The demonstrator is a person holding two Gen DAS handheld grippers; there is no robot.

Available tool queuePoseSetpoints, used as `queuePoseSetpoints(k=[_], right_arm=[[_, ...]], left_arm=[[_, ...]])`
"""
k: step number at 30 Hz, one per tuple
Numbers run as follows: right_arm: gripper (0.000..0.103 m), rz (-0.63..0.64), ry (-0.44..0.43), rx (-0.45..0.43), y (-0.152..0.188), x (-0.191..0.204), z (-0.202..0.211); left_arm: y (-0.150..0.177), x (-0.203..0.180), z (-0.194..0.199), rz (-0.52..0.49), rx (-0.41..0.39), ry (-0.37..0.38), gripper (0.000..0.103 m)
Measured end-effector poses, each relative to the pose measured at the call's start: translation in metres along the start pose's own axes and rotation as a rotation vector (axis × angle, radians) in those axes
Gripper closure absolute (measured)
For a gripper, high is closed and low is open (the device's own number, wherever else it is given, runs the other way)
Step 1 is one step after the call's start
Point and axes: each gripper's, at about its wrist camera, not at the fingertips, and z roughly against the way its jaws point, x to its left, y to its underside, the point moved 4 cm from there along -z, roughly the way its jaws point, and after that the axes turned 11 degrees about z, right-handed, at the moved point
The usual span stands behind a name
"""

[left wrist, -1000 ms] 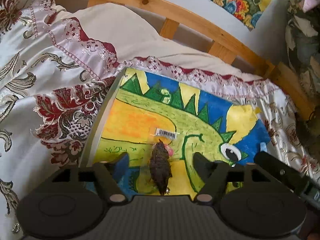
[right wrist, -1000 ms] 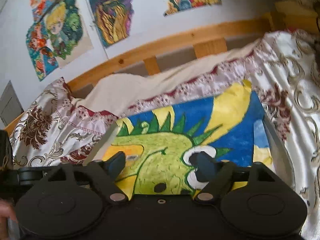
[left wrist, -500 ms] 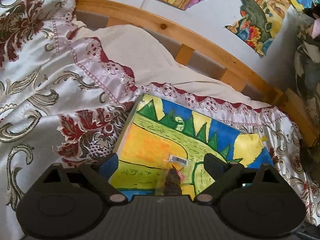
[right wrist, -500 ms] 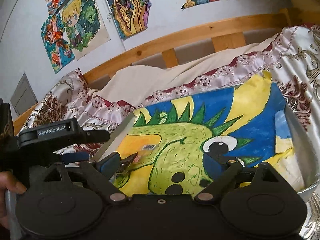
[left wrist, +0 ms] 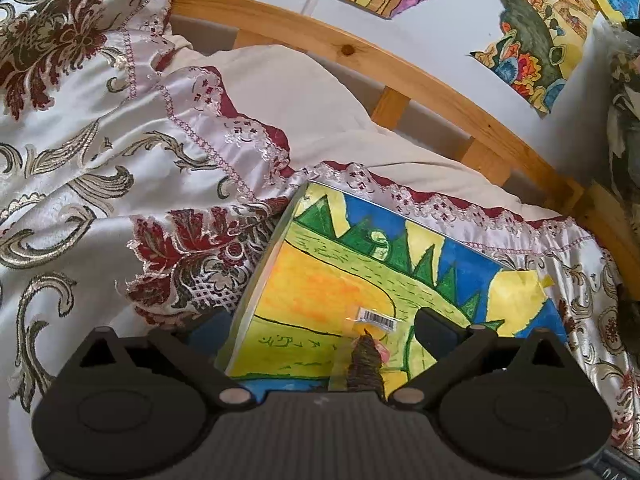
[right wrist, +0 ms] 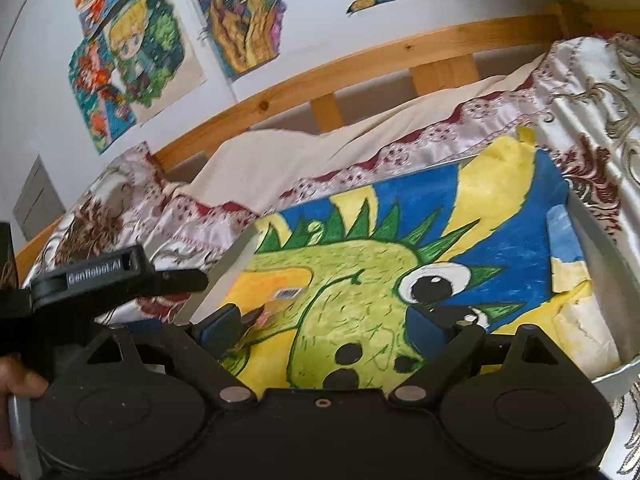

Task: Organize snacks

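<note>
At the lower left of the right wrist view, "GenRobot.AI" is read on the left gripper point(right wrist: 176, 280), whose fingers are opening around nothing. Low and centre in the left wrist view, the snack packet point(left wrist: 366, 354) lies on the painted tray point(left wrist: 256, 280): judged light, crinkly, slippery, best pinched across its dark middle. Its barcode label point(left wrist: 378, 317) is unreadable. The right gripper point(right wrist: 326, 320) is spread wide, empty.

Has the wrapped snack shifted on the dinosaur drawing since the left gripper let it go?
No. In the left wrist view the snack packet lies beside the same green outline of the dinosaur drawing; only the camera's framing changed.
</note>
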Motion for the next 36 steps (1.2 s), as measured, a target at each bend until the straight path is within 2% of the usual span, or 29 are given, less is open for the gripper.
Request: queuePoseSetpoints(k=[2,6,10,13,18,23,25,29,33,36], right_arm=[[0.013,-0.004,0.024,-0.02,-0.002,-0.001,0.001],[0.014,0.019,0.012,-0.035,-0.004,0.001,0.001],[0.014,0.015,-0.02,-0.011,-0.003,0.004,-0.004],[0.014,0.016,-0.005,0.003,-0.001,0.004,-0.006],[0.014,0.021,0.079,0.003,0.002,0.002,-0.008],[0.014,0.07,0.299,0.019,0.005,0.0,-0.013],[0.014,0.101,0.348,0.034,0.006,0.002,-0.016],[0.016,0.106,0.401,0.023,0.006,0.002,-0.016],[0.018,0.034,0.418,0.002,-0.004,-0.013,-0.007],[0.018,-0.042,0.448,-0.045,-0.023,-0.028,0.004]], left_arm=[[-0.001,0.001,-0.001,0.007,0.002,-0.001,0.002],[-0.001,0.004,-0.004,0.013,0.007,-0.002,0.002],[-0.001,0.005,-0.006,0.018,0.018,-0.001,0.002],[0.0,0.006,-0.006,0.016,0.016,-0.002,0.002],[-0.001,0.006,-0.005,0.021,0.017,-0.005,0.002],[-0.004,0.007,-0.005,0.024,0.013,-0.005,0.002],[-0.004,0.008,-0.005,0.028,0.014,-0.007,0.002],[-0.004,0.009,-0.006,0.028,0.016,-0.009,0.002],[-0.004,0.008,-0.006,0.02,0.022,0.0,0.002],[-0.005,0.006,-0.005,0.001,0.016,0.003,0.002]])
